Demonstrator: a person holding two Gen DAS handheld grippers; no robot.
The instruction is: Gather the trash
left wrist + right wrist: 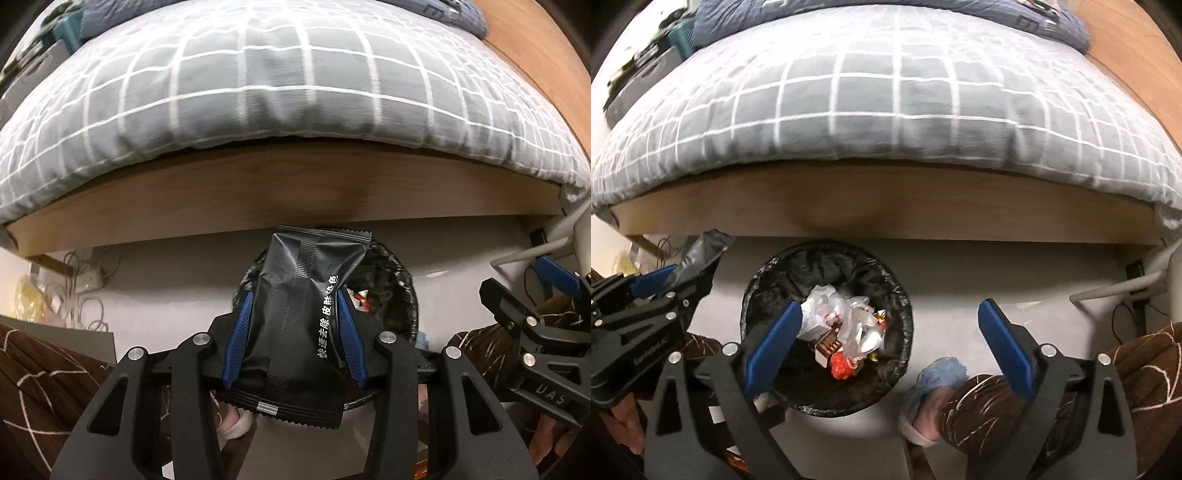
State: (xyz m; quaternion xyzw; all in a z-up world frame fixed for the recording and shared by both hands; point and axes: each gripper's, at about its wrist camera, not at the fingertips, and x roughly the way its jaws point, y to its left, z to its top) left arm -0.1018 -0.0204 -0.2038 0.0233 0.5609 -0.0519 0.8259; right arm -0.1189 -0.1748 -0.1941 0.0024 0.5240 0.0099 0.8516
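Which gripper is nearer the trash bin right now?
Right, though not by much. The right gripper hangs open directly over the trash bin; the left gripper, gripping the black packet, sits toward its left side.

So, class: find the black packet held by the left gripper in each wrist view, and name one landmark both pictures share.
Left wrist view: the black packet fills the lower centre, clamped in the left gripper, in front of the bin.
Right wrist view: it shows at the far left edge, sticking up from the left gripper.
Shared landmark: the black-lined trash bin.
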